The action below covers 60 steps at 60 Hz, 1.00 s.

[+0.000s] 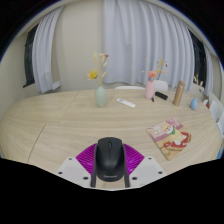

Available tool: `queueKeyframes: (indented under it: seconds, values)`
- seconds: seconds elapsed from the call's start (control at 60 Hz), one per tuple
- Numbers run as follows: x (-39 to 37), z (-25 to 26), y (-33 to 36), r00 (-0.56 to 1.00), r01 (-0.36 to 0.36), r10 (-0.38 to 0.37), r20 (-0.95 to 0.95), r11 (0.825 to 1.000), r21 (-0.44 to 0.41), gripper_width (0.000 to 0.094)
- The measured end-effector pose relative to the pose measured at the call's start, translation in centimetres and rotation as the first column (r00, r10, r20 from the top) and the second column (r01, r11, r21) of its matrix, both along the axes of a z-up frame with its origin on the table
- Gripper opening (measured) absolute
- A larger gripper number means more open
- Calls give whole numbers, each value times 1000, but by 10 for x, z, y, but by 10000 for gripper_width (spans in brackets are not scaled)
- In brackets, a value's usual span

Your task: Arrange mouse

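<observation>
A black computer mouse sits between my gripper's two fingers, low over the light wooden table. The magenta pads show at both sides of the mouse and press against its flanks. The mouse's front points away from me, its scroll wheel up. The fingertips are hidden under the mouse body.
On the table beyond stand a slim vase with flowers, a white flat object, a pink cup, a wooden bottle and a blue cup. A patterned board with small items lies ahead to the right. White curtains hang behind.
</observation>
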State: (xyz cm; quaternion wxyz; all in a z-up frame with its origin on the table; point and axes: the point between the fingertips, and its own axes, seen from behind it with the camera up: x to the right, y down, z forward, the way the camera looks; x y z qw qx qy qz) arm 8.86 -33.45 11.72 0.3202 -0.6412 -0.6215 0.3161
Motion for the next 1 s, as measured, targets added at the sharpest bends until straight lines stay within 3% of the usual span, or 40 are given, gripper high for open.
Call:
queueKeyframes:
  seconds: [0.167, 0.333, 0.517, 0.667, 0.75, 0.783, 0.833, 0.867, 1.0]
  values:
    - [-80, 39, 150, 989, 129, -125, -83, 990, 48, 377]
    - [-117, -14, 284, 984, 176, -173, -37, 979, 101, 375]
    - [-120, -108, 329, 989, 116, -123, 84, 990, 85, 375]
    - [-116, -127, 334, 987, 127, -129, 93, 991, 31, 389]
    - [-117, -129, 330, 989, 111, -112, 92, 994, 15, 443]
    - [-117, -130, 329, 989, 104, -106, 99, 994, 18, 520]
    - [-115, -129, 330, 990, 89, -93, 109, 995, 42, 696]
    - [-113, -124, 332, 991, 78, -84, 102, 995, 63, 877]
    - [-99, -90, 321, 995, 63, -67, 70, 996, 62, 856]
